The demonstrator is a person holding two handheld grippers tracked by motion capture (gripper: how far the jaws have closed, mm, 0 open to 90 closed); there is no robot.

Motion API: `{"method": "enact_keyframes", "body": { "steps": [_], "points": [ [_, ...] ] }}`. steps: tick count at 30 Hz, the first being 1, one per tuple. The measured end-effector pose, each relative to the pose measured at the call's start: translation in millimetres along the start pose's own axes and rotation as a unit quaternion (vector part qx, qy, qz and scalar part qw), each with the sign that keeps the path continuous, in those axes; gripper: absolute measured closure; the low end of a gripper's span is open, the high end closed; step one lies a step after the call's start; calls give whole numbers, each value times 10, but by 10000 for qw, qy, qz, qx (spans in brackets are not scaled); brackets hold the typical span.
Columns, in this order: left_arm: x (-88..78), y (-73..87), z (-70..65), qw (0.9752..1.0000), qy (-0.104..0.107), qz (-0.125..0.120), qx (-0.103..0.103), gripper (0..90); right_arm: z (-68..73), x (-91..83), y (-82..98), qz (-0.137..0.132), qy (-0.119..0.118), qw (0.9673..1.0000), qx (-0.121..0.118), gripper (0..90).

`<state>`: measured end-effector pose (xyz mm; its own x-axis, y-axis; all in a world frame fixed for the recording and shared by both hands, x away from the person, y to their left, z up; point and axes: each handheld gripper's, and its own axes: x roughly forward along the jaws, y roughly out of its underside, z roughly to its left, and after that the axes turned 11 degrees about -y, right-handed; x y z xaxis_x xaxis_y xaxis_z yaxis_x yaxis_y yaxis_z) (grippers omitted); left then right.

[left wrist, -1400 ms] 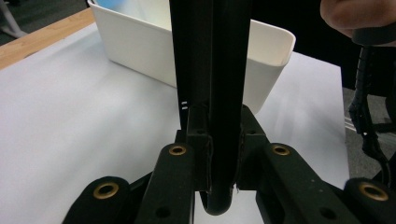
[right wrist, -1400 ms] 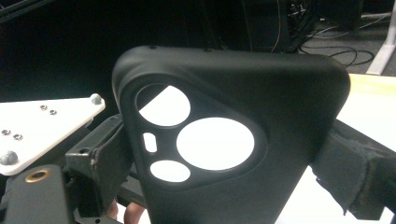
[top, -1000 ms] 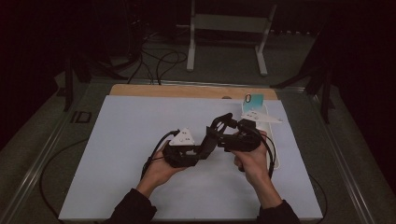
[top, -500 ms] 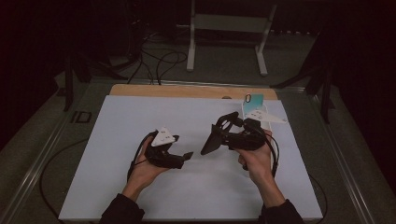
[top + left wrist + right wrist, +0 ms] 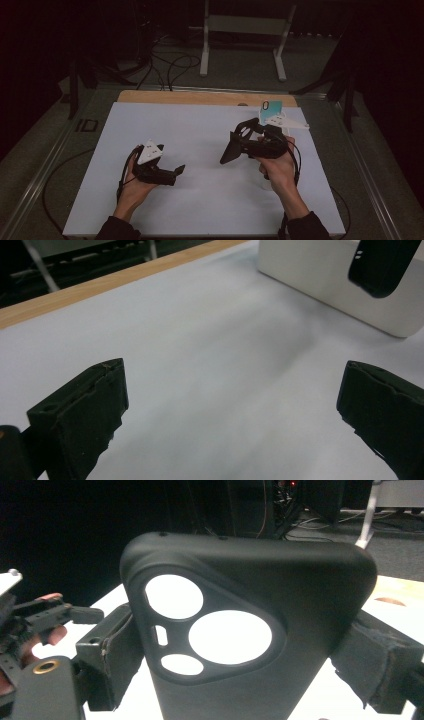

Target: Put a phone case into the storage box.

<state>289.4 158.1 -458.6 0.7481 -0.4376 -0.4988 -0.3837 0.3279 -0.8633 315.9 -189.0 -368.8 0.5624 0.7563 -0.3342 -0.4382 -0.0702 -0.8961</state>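
While the black phone case (image 5: 250,630) is sitting up off the counter (image 5: 200,125), the right gripper (image 5: 252,145) is holding it between its jaws, one pad pressing on each long edge. In the right gripper view the case is facing the camera with its rounded camera cutout and three holes showing white counter through them. From the high view it's hanging over the right half of the white counter, tipped down toward the left. Just far of it, a small teal card (image 5: 272,106) is standing near the wooden strip (image 5: 200,97) along the far edge. A white box (image 5: 345,285) is lying on the counter under the case in the left gripper view. Over on the near left, the left gripper (image 5: 170,172) is hovering low, jaws having just been opening and now standing wide with nothing between them.
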Motion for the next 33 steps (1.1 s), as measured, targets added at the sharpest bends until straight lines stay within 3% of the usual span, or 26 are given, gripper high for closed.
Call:
{"method": "enact_keyframes", "body": {
  "steps": [2, 3, 9, 16, 20, 33],
  "points": [
    [0, 0, 0, 10000, 0, 0, 0, 2, -5, 2, 0, 23, 15, 10000, -23, 140],
    [-57, 95, 54, 9999, -115, 57, 6, 2, -5, 2, 0, 23, 15, 10000, -23, 139],
    [-128, 282, 146, 9998, -136, 126, -86, 1, -52, -17, -20, 29, 89, 9999, -77, 137],
    [-265, 479, 207, 9995, -294, -125, -74, 0, -80, -38, -41, 43, 158, 9998, -147, 137],
    [-360, 597, 273, 9985, -454, -194, -229, 0, -114, -52, -58, 30, 186, 9998, -113, 137],
    [-533, 774, 381, 9963, -764, -201, -346, 0, -269, -163, -214, -57, 471, 9989, -53, 139]
  ]
}}
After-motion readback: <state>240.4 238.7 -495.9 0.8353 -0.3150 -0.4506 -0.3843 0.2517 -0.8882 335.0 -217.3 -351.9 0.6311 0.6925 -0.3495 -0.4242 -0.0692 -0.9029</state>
